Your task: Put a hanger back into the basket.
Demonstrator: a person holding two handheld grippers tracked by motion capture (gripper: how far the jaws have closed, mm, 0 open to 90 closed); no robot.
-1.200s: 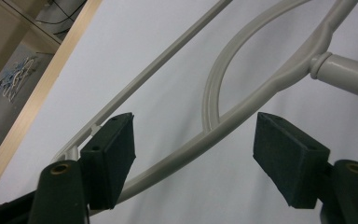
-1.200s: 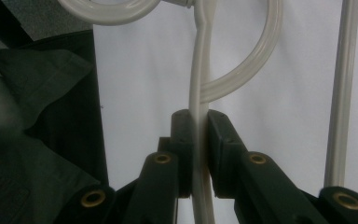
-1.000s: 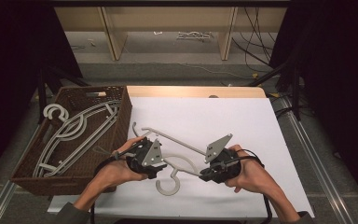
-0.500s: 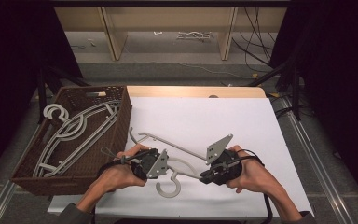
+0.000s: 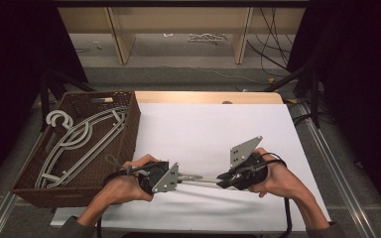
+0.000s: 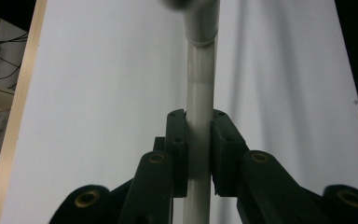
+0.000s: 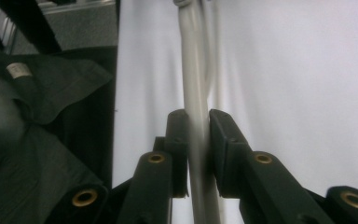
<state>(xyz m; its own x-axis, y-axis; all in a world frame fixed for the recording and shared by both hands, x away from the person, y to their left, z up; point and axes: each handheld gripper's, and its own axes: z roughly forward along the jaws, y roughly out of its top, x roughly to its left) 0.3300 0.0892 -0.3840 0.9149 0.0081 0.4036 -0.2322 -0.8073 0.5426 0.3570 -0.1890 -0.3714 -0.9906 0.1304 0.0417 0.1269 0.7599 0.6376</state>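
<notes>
My left gripper (image 5: 181,177) and right gripper (image 5: 221,179) face each other low over the white bench (image 5: 203,129), both sets of fingers clamped on one grey hanger (image 6: 199,93). Farther left, a brown wicker basket (image 5: 129,124) holds more hangers (image 5: 74,141).

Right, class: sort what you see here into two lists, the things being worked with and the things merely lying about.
In use:
- grey hanger, held between both grippers above the white table
- left gripper, jaws shut on its bar
- right gripper, jaws shut on it too

Lying about:
- brown wicker basket at the table's left
- other grey hangers inside it
- cables on the floor beyond
</notes>
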